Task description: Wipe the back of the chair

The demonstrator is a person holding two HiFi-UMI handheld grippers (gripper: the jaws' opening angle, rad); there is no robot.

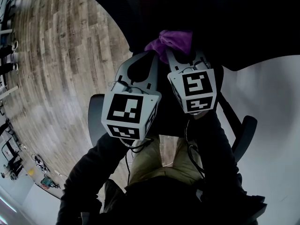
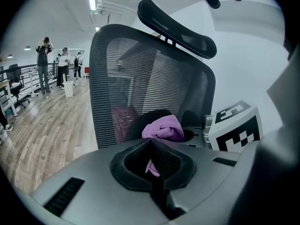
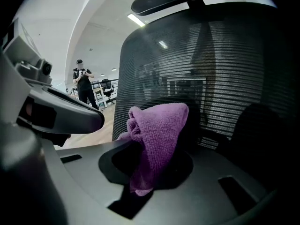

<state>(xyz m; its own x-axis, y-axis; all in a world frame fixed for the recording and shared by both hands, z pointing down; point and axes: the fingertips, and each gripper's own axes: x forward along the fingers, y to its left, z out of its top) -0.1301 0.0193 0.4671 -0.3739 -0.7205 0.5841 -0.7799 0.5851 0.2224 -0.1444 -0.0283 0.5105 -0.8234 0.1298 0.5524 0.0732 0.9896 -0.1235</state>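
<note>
Marker cubes sit closest to the head camera, the left one (image 1: 129,111) largest; beyond them the left tool (image 1: 151,55) and right tool (image 1: 185,55) meet at a bunched purple cloth (image 1: 172,40); the right tool's jaws pinch the cloth, which drapes down between them in its own view; the left tool's jaws are pressed together at the tips, a sliver of the same cloth showing in their seam; the cloth is held low before the chair's black mesh back (image 2: 140,78), under the curved headrest (image 2: 178,25), contact unclear; wooden floor (image 1: 61,55) spreads leftward, people (image 2: 45,60) standing well apart.
</note>
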